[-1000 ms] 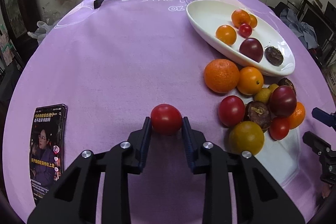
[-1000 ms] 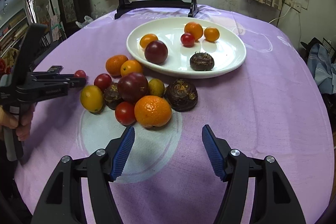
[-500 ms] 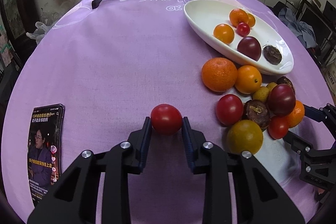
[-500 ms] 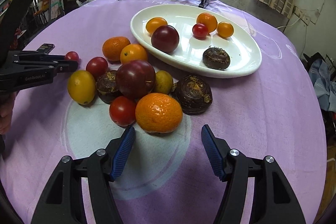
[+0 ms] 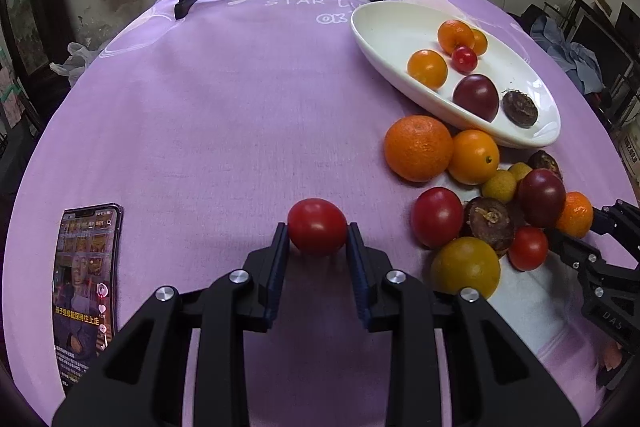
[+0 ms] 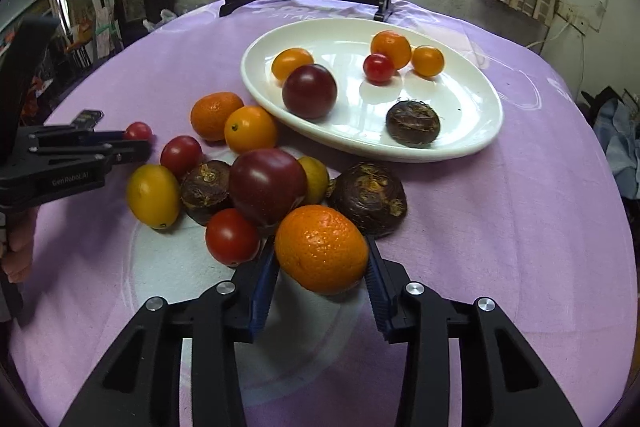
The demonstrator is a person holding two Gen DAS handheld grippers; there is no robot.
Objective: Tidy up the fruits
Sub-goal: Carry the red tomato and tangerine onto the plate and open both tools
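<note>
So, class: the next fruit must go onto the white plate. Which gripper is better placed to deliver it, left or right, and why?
Probably left. The left gripper is already shut on a tomato, ready to carry to the plate. The right gripper is only closing around an orange, though it sits nearer the plate.

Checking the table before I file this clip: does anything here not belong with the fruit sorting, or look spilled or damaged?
One stray: a smartphone lies face up with its screen lit on the purple tablecloth, off to the side, apart from the fruit and the white plate. Nothing looks spilled or damaged.
</note>
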